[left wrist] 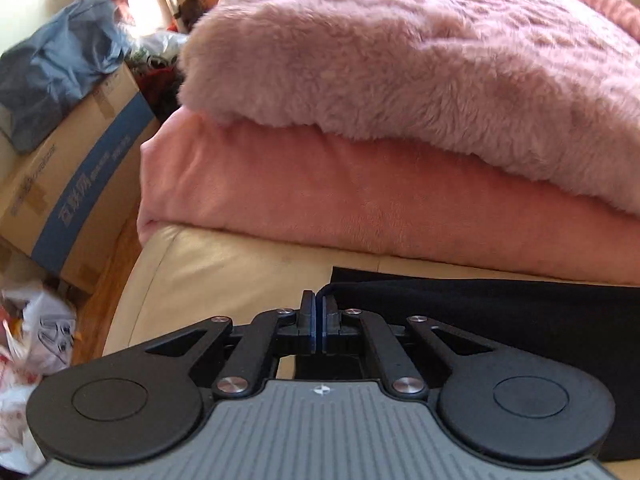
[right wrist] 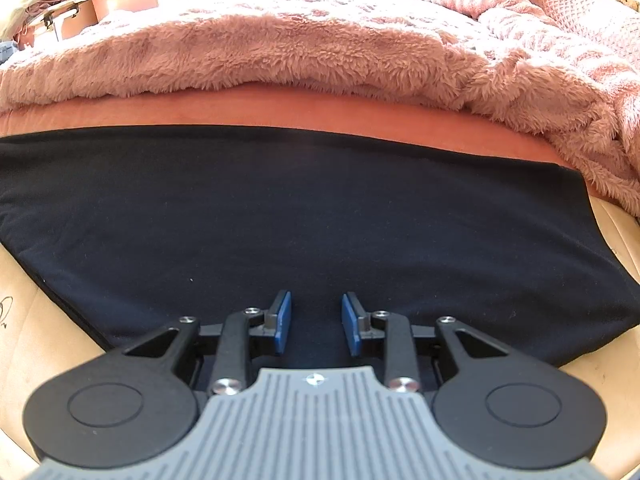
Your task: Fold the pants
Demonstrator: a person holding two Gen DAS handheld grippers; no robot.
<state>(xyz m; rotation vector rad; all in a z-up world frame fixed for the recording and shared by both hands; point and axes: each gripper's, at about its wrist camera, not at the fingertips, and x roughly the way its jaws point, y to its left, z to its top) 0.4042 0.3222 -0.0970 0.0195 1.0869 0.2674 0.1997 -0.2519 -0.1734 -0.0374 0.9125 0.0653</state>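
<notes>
Left gripper point(left wrist: 319, 322): blue pads pressed together, right at the corner of the black pants point(left wrist: 500, 312). Maybe a thin bit of cloth pinched there, maybe nothing; cannot tell. Right gripper point(right wrist: 316, 324): wide open, nothing held, hanging over the near part of the pants point(right wrist: 304, 208).

Pants lying flat and smooth on the cream couch seat point(left wrist: 224, 264), already in a neat wide block. Far edge resting against the peach blanket point(left wrist: 360, 200).

Probably soft, light and floppy, so no stiff parts to lean on. Likely to sag and slide if lifted from the middle. Best to grab at two corners or along one edge, then lay it over.

Beyond that, a fluffy pink blanket point(left wrist: 400, 60), thick and shaggy, piled on the smooth peach one. Off to the side, a brown cardboard box point(left wrist: 76, 176) with a blue stripe, hard and square. On the floor, crinkly white plastic bags point(left wrist: 36, 332).
</notes>
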